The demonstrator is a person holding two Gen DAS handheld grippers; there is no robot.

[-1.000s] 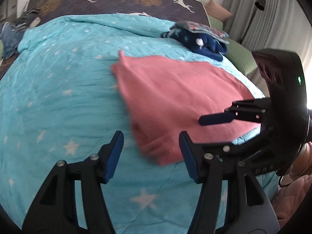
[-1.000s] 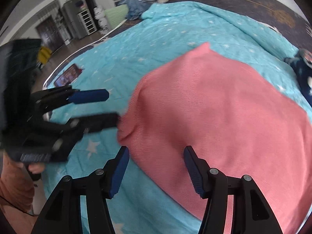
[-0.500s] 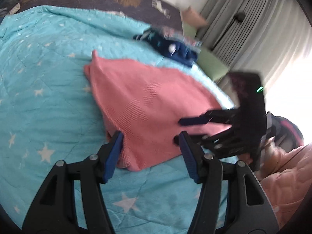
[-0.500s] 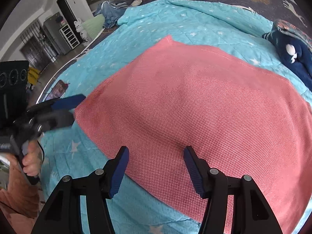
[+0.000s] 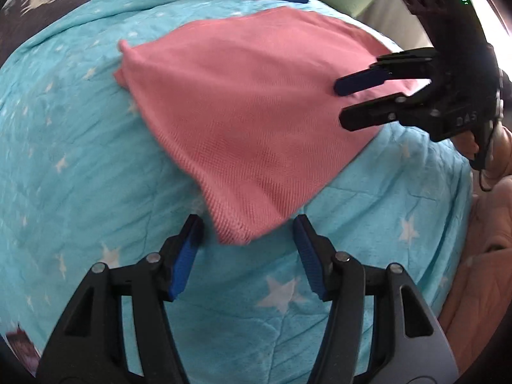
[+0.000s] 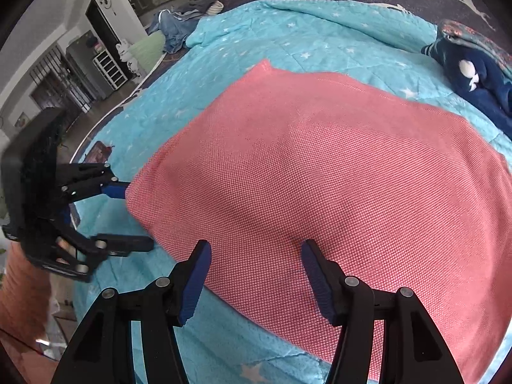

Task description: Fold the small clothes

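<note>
On bed (image 6: 288,32): pink cloth (image 5: 256,112) spread flat. Left gripper (image 5: 246,252) agape at near corner; right gripper (image 6: 252,275) agape over near edge. Fold step starting; next, pinch both.

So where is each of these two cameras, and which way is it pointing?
Left wrist: on the left gripper, facing the pink knitted cloth's near corner; its own open fingers show.
Right wrist: on the right gripper, over the cloth's near edge; its open fingers show.
Shared: the cloth, the turquoise star quilt, each other's gripper.
</note>
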